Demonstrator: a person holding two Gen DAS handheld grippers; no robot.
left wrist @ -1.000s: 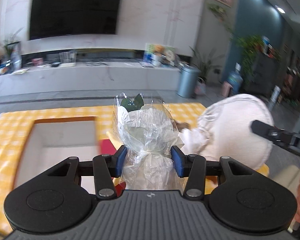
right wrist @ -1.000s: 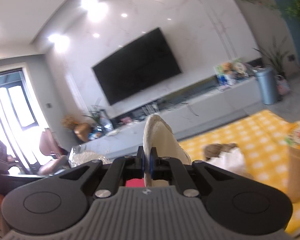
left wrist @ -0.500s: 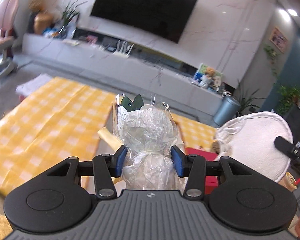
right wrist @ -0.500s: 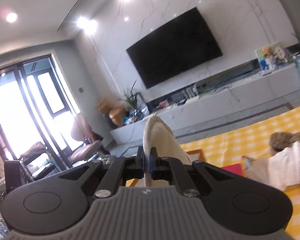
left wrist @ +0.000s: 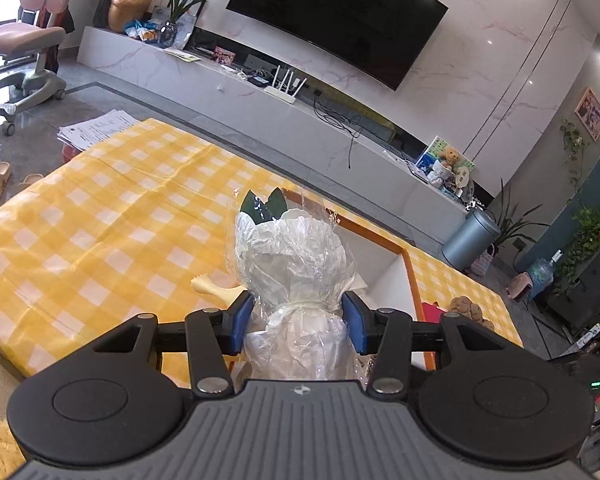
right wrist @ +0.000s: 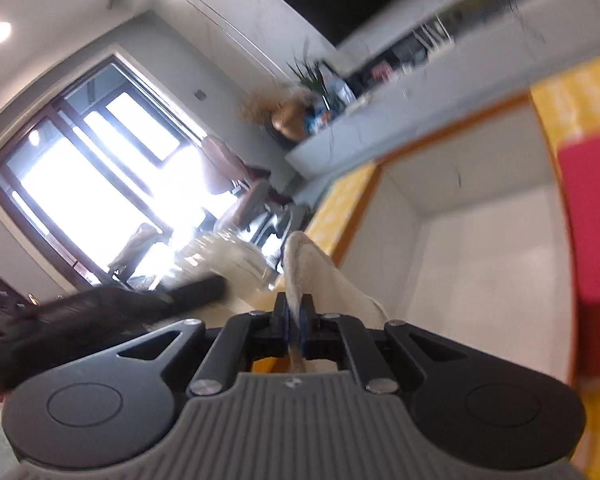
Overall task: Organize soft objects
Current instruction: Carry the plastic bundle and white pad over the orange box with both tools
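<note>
Gripping wrapped bouquet (left wrist: 296, 280), right view white cushion (right wrist: 320, 276)

A yellow-and-white checked cloth (left wrist: 112, 216) covers the table, and the box (left wrist: 396, 280) set into it is white inside with an orange rim. Beside the box lies a red block (right wrist: 592, 216). The clear-wrapped white bundle (left wrist: 296, 264) has dark green leaf tips; the pads (left wrist: 242, 316) gripping it are blue, the cushion (right wrist: 320, 272) cream.

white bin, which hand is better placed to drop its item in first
Right, probably. Its tongs, shut on the cream cushion, point into the white bin. The left tongs hold the wrapped bundle beside it.
</note>
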